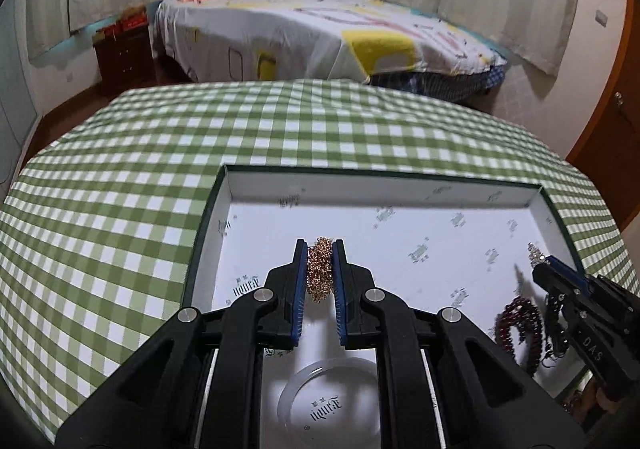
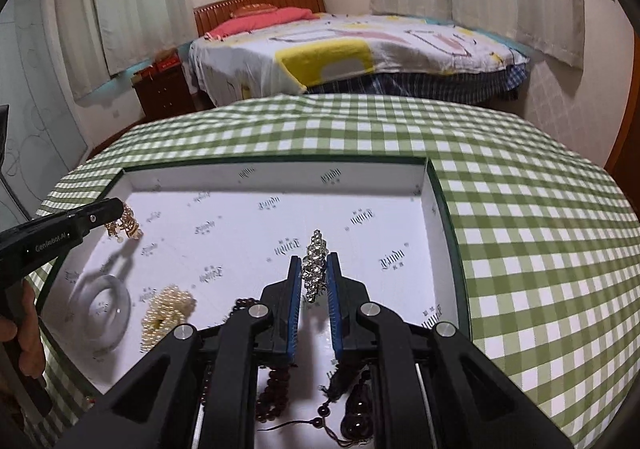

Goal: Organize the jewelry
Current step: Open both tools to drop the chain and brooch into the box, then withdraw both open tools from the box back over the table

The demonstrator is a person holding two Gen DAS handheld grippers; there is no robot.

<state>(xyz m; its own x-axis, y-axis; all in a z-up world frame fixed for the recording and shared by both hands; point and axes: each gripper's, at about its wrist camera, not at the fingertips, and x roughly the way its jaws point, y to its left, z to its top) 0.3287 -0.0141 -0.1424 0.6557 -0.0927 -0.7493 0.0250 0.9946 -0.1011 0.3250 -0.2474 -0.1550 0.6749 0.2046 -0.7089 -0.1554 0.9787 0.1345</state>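
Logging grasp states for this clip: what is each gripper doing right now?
Left gripper: closed on the gold bracelet.
Right gripper: closed on the silver bracelet.

A gold chain [image 1: 320, 269] and a silver chain [image 2: 315, 269] hang pinched above the white box [image 2: 436, 249]. Pearls [image 2: 168, 309], a clear bangle [image 2: 102, 309] and dark beads [image 1: 516, 323] lie inside.

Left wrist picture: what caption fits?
Left gripper holds a gold bracelet over the white box.

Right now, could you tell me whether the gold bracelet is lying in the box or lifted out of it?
Lifted: the left tool is shut on the gold bracelet, holding it above the white box floor.
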